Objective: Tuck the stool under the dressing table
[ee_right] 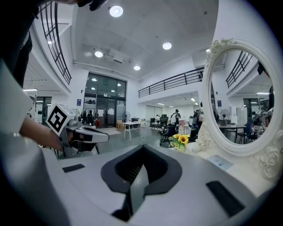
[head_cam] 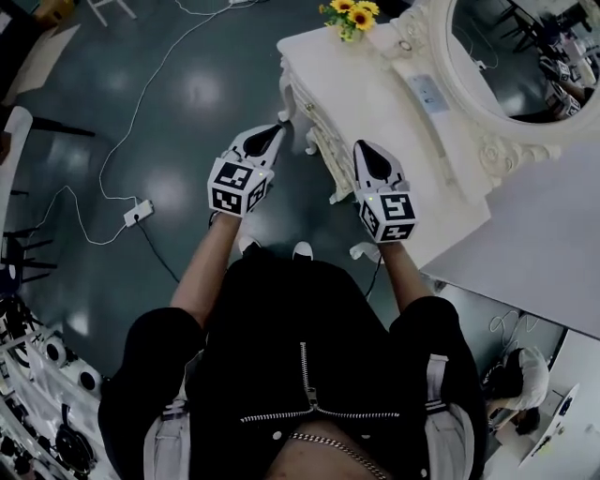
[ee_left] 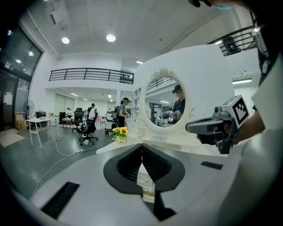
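At your far left a white cable (head_cam: 112, 141) runs over the dark floor to a power strip (head_cam: 138, 213); your left gripper (head_cam: 274, 133) hangs above the floor, just in front of the dressing table's (head_cam: 375, 103) carved front corner, its fingers pressed together with nothing between them; sunflowers (head_cam: 352, 14) stand at the table's far corner; your right gripper (head_cam: 366, 150), level with the left one, sits over the table's front edge, fingers likewise closed and empty; the white dressing table fills the upper right; its oval mirror (head_cam: 525, 56) rises at the far right; the stool cannot be made out in any of your views.
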`<state>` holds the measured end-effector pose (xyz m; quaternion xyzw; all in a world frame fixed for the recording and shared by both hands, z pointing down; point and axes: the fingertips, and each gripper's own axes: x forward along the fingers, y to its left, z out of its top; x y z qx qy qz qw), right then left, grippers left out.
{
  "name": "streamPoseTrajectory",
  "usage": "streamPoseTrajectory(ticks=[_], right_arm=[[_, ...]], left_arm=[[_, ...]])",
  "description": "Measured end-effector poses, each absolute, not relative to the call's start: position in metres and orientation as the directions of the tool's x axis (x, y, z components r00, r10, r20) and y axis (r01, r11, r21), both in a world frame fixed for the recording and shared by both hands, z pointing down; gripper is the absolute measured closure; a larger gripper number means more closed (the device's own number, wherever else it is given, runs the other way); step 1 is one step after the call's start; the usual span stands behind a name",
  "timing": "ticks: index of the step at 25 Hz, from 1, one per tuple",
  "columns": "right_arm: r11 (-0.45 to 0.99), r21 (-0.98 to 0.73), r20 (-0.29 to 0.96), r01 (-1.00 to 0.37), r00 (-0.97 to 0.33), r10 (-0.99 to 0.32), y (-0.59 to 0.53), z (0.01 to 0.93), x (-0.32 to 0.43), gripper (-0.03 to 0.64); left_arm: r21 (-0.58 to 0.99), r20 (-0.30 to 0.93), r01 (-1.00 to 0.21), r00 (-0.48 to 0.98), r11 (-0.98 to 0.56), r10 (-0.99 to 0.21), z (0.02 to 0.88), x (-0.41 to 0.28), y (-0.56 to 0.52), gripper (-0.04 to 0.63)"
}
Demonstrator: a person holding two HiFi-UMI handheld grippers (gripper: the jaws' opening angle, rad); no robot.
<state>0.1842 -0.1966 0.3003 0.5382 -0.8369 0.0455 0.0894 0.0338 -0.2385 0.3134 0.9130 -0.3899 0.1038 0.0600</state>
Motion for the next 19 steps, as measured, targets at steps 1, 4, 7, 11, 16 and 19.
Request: streamPoseTrajectory(ticks=[1,4,7,11,16,19], right_arm=[[0.417,0.022,0.195,-0.909,-0.405,-0.893,-0.196,0.299,0.186,0.614],[0.415,0.02,0.189,-0.91,-0.404,-0.895,-0.195,0.298,0.192,0.614],[0.416,0.018,0.191,-0.909,-0.405,-0.894,-0.195,0.3,0.196,0.614],[0.416,0.014,0.191,-0.909,-0.406,-0.893,-0.193,0.301,0.198,0.614],[0.418,0.012,0.19,-0.908,-0.409,-0.893,-0.19,0.302,0.199,0.614],[0.42,0.011,0.188,-0.907,-0.411,-0.892,-0.192,0.302,0.201,0.614]], left_arm=[[0.028,0.234,-0.725,0.674,-0.688,-0.701,0.313,0.035,-0.237,0.574],[0.033,0.23,-0.728,0.672,-0.685,-0.703,0.314,0.04,-0.234,0.574],[0.039,0.226,-0.729,0.673,-0.683,-0.705,0.314,0.044,-0.234,0.574],[0.037,0.223,-0.733,0.668,-0.679,-0.71,0.313,0.044,-0.232,0.574],[0.039,0.225,-0.739,0.662,-0.673,-0.715,0.315,0.042,-0.228,0.574],[0.038,0.228,-0.743,0.658,-0.669,-0.718,0.316,0.043,-0.229,0.574]])
